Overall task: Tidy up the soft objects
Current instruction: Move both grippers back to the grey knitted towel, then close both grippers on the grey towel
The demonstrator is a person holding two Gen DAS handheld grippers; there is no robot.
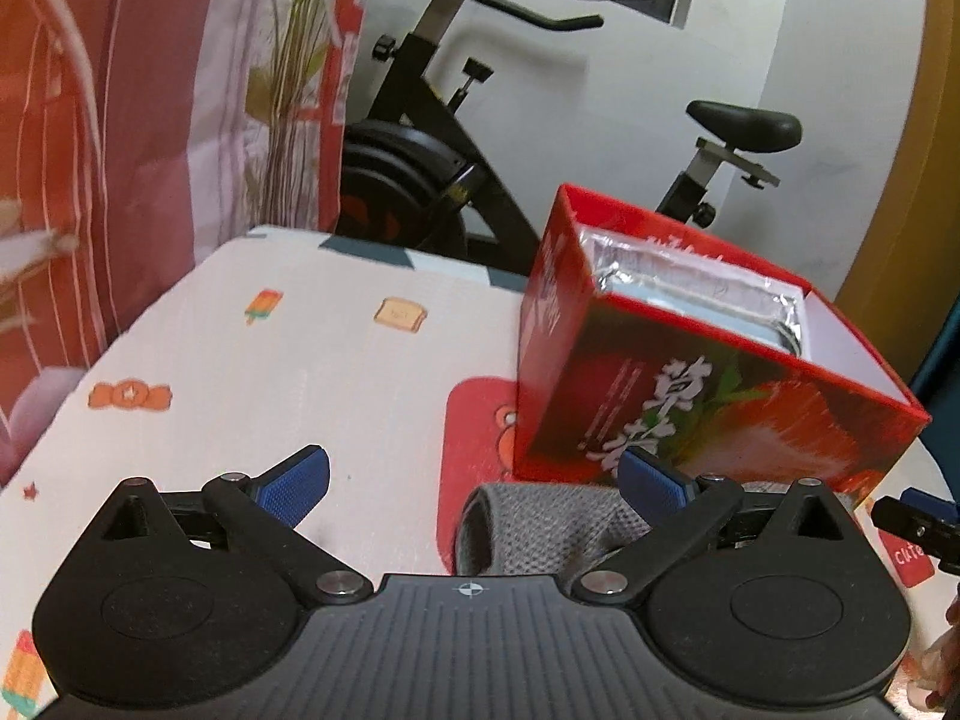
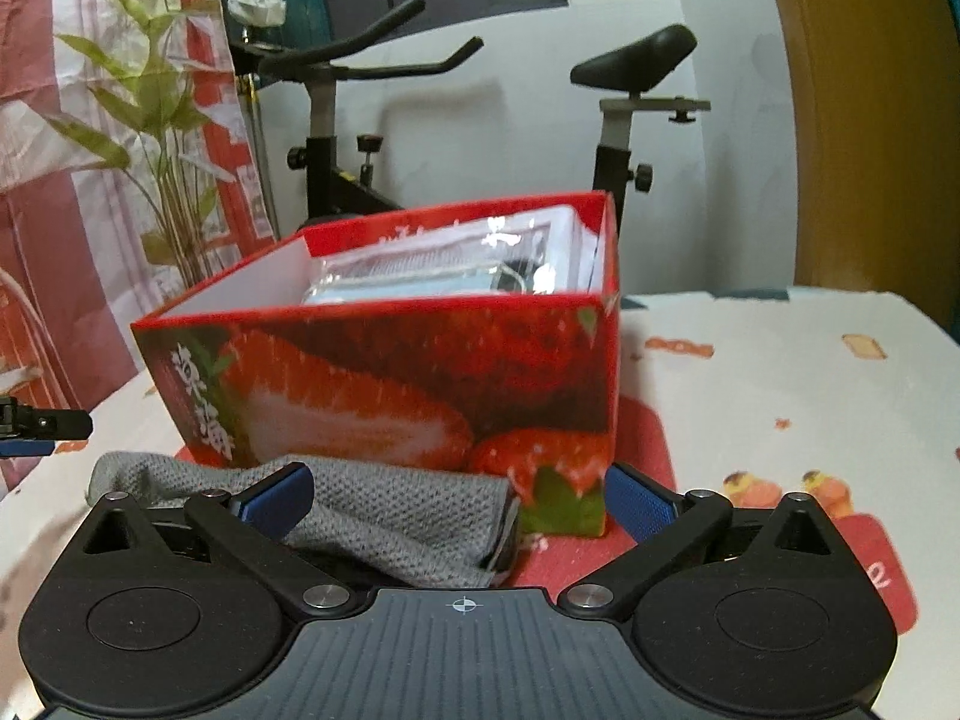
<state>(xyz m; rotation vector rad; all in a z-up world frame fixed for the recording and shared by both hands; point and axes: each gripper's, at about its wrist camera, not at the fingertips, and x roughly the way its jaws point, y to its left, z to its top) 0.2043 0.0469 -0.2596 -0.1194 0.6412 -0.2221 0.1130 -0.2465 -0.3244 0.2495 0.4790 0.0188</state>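
Red strawberry box [image 2: 384, 384] | white Chinese characters, possibly 草莓 | tablecloth [image 1: 906, 555]: "cute"

I am in a home: a black exercise bike [image 2: 384, 138] stands far against a white wall [image 2: 528, 120], with pink-and-red floral curtains [image 1: 120, 150] at left and a cartoon-print tablecloth [image 1: 288, 360] near me.

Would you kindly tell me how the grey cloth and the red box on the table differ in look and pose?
The grey cloth is soft, knitted and lies crumpled flat on the table; the red box is stiff, printed with strawberries and stands upright. The cloth is plain grey, the box glossy red. The box is open-topped and holds silvery packets; the cloth holds nothing. Both rest on the table, the cloth right against the box's front.
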